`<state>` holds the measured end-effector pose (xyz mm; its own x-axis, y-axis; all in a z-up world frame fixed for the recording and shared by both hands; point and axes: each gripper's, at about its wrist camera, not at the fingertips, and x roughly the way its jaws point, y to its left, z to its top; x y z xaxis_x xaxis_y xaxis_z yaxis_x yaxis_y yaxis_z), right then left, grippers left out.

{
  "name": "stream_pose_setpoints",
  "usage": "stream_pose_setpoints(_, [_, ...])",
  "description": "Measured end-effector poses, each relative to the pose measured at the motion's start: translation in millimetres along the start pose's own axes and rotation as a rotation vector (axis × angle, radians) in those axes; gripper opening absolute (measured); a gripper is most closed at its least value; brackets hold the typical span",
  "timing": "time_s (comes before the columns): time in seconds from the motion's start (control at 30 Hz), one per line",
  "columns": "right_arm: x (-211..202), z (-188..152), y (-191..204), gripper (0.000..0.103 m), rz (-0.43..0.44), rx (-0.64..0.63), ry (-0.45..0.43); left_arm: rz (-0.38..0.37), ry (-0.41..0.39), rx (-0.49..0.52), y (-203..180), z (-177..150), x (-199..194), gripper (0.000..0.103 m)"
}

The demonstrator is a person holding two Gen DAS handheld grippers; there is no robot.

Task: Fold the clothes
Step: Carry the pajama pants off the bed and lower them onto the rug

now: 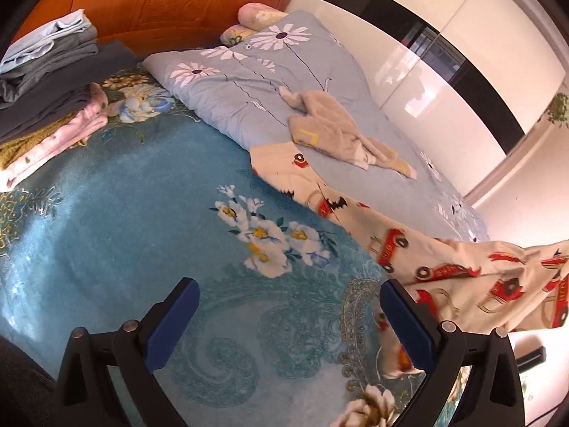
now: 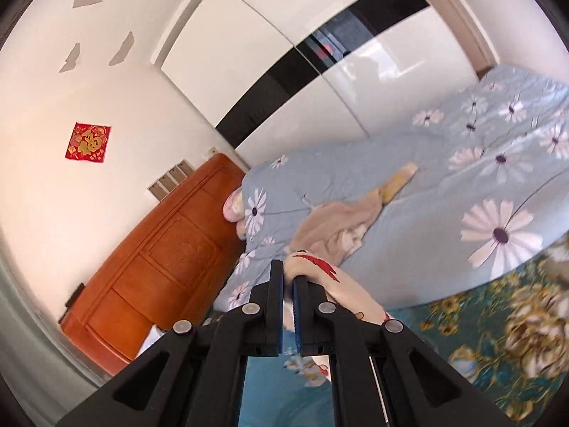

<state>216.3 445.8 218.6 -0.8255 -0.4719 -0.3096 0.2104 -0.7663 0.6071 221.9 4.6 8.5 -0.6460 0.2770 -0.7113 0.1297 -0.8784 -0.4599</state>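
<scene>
A cream garment with red car prints (image 1: 444, 267) is stretched in the air from the light blue quilt down to the right, above the teal floral bedspread (image 1: 124, 213). My left gripper (image 1: 288, 306) is open and empty, its right finger just beside the hanging cloth. My right gripper (image 2: 288, 277) is shut on a bunched edge of the same cream garment (image 2: 341, 284), lifted above the bed. A beige garment (image 1: 330, 128) lies crumpled on the quilt; it also shows in the right wrist view (image 2: 338, 224).
A stack of folded clothes (image 1: 49, 82) sits at the far left by the orange wooden headboard (image 1: 170, 0). A light blue daisy quilt (image 1: 256, 82) covers the right side of the bed. A glossy white wardrobe (image 2: 320, 106) stands behind.
</scene>
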Motion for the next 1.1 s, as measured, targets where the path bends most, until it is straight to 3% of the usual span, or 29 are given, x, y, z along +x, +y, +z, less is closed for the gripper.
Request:
stream_pose_setpoints(0.1, [11.4, -9.5, 7.1, 0.005, -0.081, -0.106, 0.059, -0.014, 0.063, 0.048, -1.4, -18.9, 22.3, 0.102])
stream_pose_setpoints(0.2, [56.9, -45.7, 1.5, 0.005, -0.179, -0.142, 0.201, -0.012, 0.111, 0.073, 1.1, -23.8, 34.4, 0.103])
stream_pose_setpoints(0.3, [109.3, -98.0, -17.1, 0.005, -0.240, -0.104, 0.362, -0.034, 0.102, 0.024, 13.1, -18.3, 33.8, 0.103])
stream_pose_setpoints(0.43, [148.9, -146.8, -25.7, 0.005, -0.283, -0.115, 0.492, -0.101, 0.110, -0.090, 34.3, -2.8, 30.5, 0.103])
stream_pose_setpoints(0.53, [164.7, -148.6, -15.5, 0.005, -0.262, -0.130, 0.504, -0.159, 0.101, -0.144, 43.9, 14.2, 19.6, 0.103])
stream_pose_setpoints(0.63, [187.1, -140.3, 17.1, 0.005, -0.231, -0.174, 0.466, -0.178, 0.017, -0.158, 48.8, 39.7, -8.1, 0.103])
stream_pose_setpoints(0.77, [229.4, -156.1, 73.1, 0.005, -0.080, -0.178, 0.457, -0.138, -0.087, -0.173, 68.0, 68.8, -45.6, 0.103])
stream_pose_setpoints(0.87, [281.4, -197.9, 103.7, 0.005, 0.011, -0.153, 0.549, -0.054, -0.111, -0.180, 92.2, 79.8, -62.1, 0.103])
stream_pose_setpoints(0.97, [320.4, -250.7, 116.3, 0.007, 0.023, -0.141, 0.701, 0.015, -0.102, -0.198, 117.6, 80.2, -70.6, 0.103])
stream_pose_setpoints(1.03, [327.3, -271.4, 117.4, 0.008, 0.028, -0.156, 0.750, 0.049, -0.100, -0.208, 131.7, 77.0, -73.7, 0.103])
stream_pose_setpoints(1.07, [328.3, -278.9, 115.7, 0.010, 0.037, -0.153, 0.769, 0.066, -0.095, -0.212, 136.0, 76.6, -72.2, 0.103])
stream_pose_setpoints(1.1, [325.6, -281.5, 110.6, 0.019, 0.059, -0.135, 0.777, 0.076, -0.088, -0.218, 139.1, 77.4, -69.3, 0.103])
